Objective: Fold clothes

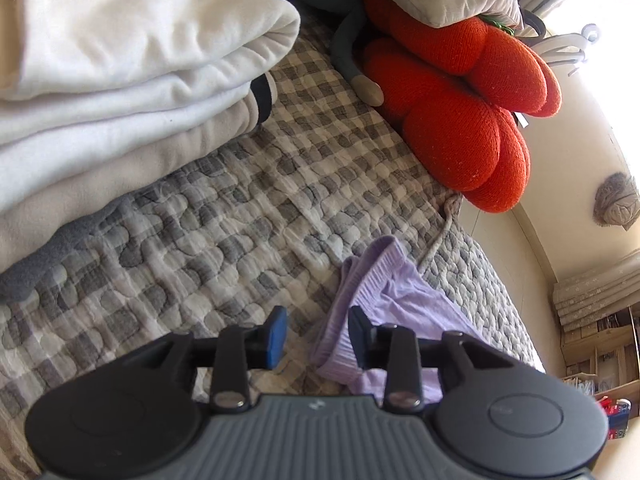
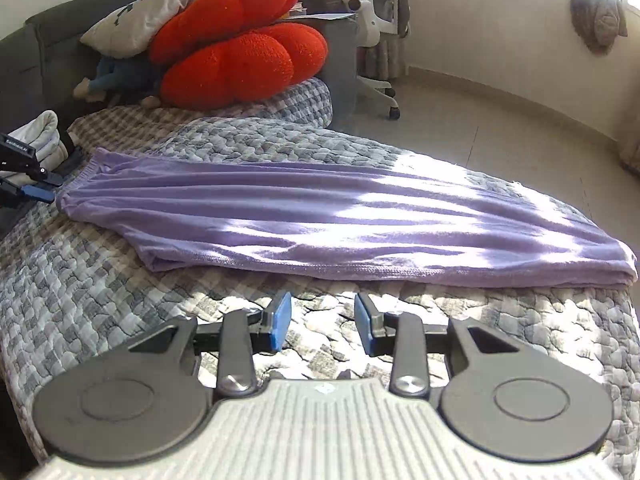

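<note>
Parted, empty right gripper (image 2: 323, 322) fingers are held near the soft, light lilac knit garment (image 2: 320, 220), judged best pinched at its hems; left gripper (image 1: 317, 336) fingers are released beside its waistband on the bed's checked quilt (image 2: 120, 280).

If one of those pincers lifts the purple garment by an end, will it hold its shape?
Probably not. The purple garment lies in soft ripples, so it should droop. It looks thin, likely light. Its ribbed band may give better grip.

Grey-checked quilt (image 2: 120, 280) covers the bed; red-orange lobed cushion (image 2: 240, 60) under a pale pillow (image 2: 168, 8) at its head; white office chair (image 2: 376, 20) on the floor beyond.
</note>
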`<state>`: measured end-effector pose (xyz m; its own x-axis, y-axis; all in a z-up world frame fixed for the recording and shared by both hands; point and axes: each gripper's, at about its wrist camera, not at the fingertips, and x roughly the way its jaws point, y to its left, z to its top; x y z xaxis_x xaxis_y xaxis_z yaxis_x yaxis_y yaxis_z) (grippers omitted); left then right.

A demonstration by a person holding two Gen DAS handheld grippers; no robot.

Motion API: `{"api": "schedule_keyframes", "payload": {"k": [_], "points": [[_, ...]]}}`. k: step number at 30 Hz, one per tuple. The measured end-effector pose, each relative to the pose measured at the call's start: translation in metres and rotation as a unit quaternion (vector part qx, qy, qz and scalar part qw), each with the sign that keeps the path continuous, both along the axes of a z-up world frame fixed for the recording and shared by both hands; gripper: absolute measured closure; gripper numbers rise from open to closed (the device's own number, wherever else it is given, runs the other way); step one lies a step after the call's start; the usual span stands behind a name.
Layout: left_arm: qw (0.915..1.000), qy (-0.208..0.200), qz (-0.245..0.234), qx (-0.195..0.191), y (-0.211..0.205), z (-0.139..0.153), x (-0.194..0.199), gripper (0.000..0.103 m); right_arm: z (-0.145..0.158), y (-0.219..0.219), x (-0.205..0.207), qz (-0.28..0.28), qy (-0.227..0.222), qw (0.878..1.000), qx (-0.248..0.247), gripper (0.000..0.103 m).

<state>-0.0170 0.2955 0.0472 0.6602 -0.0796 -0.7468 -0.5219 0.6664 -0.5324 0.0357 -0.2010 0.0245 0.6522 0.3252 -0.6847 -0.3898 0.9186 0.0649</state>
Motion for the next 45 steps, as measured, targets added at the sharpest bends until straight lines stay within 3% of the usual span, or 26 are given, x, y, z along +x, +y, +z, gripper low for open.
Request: {"api": "schedule_keyframes", "payload": {"k": [2, 5, 8, 10, 13, 16, 21, 23, 24, 26, 28, 32, 36, 39, 43, 45], "points": [[0.9997, -0.017, 0.001, 0.016, -0.006, 0.015, -0.008, 0.069, -0.002, -0.008, 0.004, -0.020, 0.008, 1.000, 0.003, 0.066], [0.9930, -0.045, -0.107, 0.021, -0.057, 0.027, -0.009, 0.065, -0.007, -0.014, 0.008, -0.035, 0.021, 0.999, 0.013, 0.066], [0.9758, -0.027, -0.217, 0.004, -0.127, 0.019, -0.006, 0.059, -0.009, -0.013, 0.008, -0.043, 0.018, 0.999, -0.003, 0.066], [0.9633, -0.003, -0.268, 0.018, -0.174, 0.009, -0.002, 0.059, -0.010, -0.017, 0.011, -0.050, 0.011, 0.999, -0.014, 0.066], [0.9509, -0.001, -0.297, 0.088, -0.224, 0.000, 0.011, 0.059, -0.013, -0.029, 0.017, -0.070, 0.012, 0.997, -0.014, 0.066], [0.9396, -0.009, -0.307, 0.151, -0.247, -0.004, 0.027, 0.059, -0.015, -0.044, 0.024, -0.089, 0.009, 0.996, -0.010, 0.066], [0.9063, -0.025, -0.328, 0.266, -0.277, -0.008, 0.029, 0.059, -0.017, -0.053, 0.037, -0.089, -0.006, 0.996, -0.017, 0.066], [0.8977, -0.026, -0.325, 0.296, -0.281, -0.009, 0.031, 0.060, -0.018, -0.055, 0.047, -0.088, -0.013, 0.996, -0.019, 0.066], [0.8973, -0.025, -0.324, 0.299, -0.279, -0.010, 0.032, 0.061, -0.018, -0.057, 0.051, -0.089, -0.015, 0.996, -0.019, 0.066], [0.9018, -0.026, -0.323, 0.286, -0.272, -0.010, 0.035, 0.077, -0.017, -0.060, 0.058, -0.090, -0.024, 0.995, -0.022, 0.066], [0.9045, -0.030, -0.326, 0.273, -0.268, -0.008, 0.037, 0.085, -0.015, -0.065, 0.065, -0.089, -0.036, 0.995, -0.024, 0.066], [0.8946, -0.041, -0.339, 0.289, -0.276, -0.005, 0.036, 0.101, -0.013, -0.073, 0.077, -0.094, -0.055, 0.994, -0.019, 0.066], [0.8837, -0.043, -0.358, 0.298, -0.284, -0.004, 0.032, 0.103, -0.010, -0.085, 0.078, -0.092, -0.064, 0.994, 0.004, 0.066], [0.8837, -0.043, -0.364, 0.292, -0.283, -0.003, 0.028, 0.103, -0.006, -0.113, 0.070, -0.110, -0.057, 0.992, 0.034, 0.066], [0.8870, -0.047, -0.367, 0.277, -0.280, 0.002, 0.025, 0.103, -0.021, -0.181, 0.062, -0.184, -0.015, 0.981, 0.056, 0.066], [0.8854, -0.052, -0.368, 0.279, -0.281, 0.004, 0.025, 0.103, -0.028, -0.211, 0.057, -0.196, 0.003, 0.975, 0.108, 0.065]]}}
